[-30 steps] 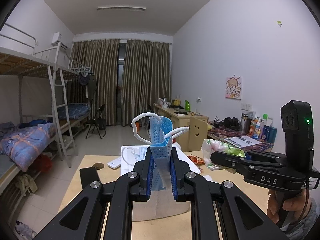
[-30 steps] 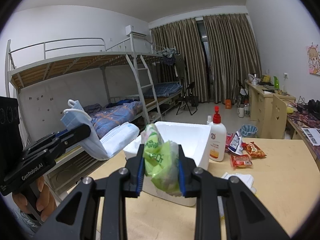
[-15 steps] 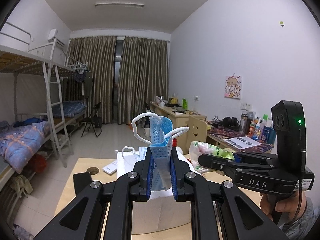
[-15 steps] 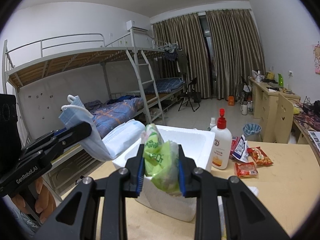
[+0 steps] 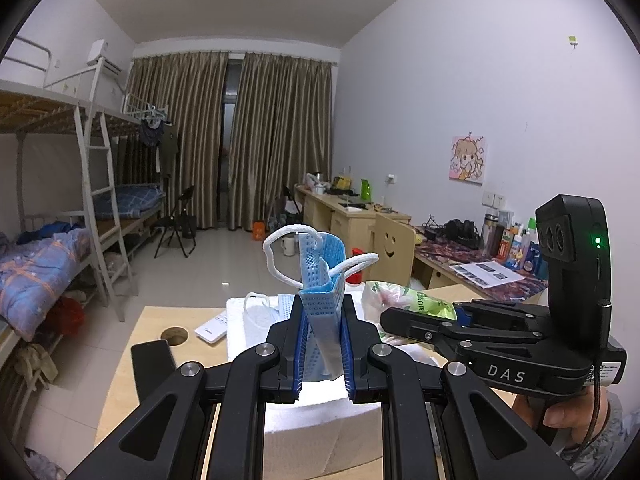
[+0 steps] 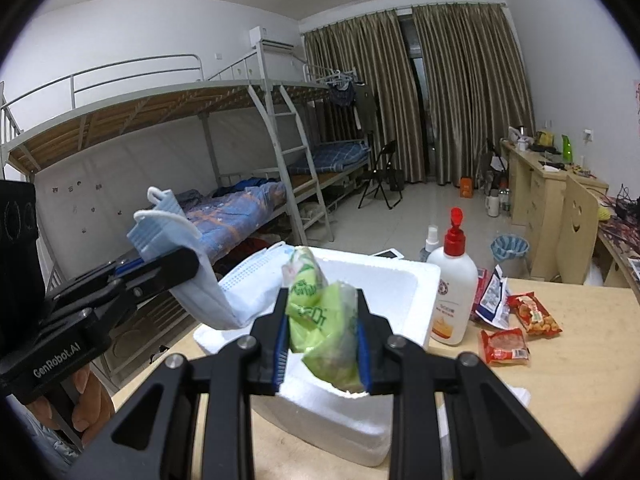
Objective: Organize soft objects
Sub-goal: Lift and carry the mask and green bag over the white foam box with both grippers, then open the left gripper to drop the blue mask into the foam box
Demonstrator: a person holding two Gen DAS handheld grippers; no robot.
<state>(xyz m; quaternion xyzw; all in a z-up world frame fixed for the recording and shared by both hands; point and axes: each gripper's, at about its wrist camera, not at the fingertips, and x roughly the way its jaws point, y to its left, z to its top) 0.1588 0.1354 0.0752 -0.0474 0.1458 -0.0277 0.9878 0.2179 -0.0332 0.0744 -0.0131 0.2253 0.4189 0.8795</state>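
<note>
My left gripper (image 5: 322,344) is shut on a blue face mask (image 5: 322,280), whose white ear loops stick up. It holds the mask over the near-left edge of a white foam box (image 5: 320,432). My right gripper (image 6: 322,344) is shut on a green plastic packet (image 6: 320,320) and holds it above the same foam box (image 6: 384,360). In the right wrist view the left gripper (image 6: 176,266) and the hanging mask (image 6: 224,292) sit at the left. In the left wrist view the right gripper (image 5: 416,326) with the packet (image 5: 404,296) reaches in from the right.
A wooden table (image 6: 568,392) carries a white lotion bottle with a red pump (image 6: 452,292), red snack packets (image 6: 516,328) and white paper (image 6: 516,398). A white remote (image 5: 210,328) and a round table hole (image 5: 174,334) lie at far left. Bunk beds, desks beyond.
Both grippers have moved forward and over the foam box, still holding the mask and the packet. The box now lies directly under both.
</note>
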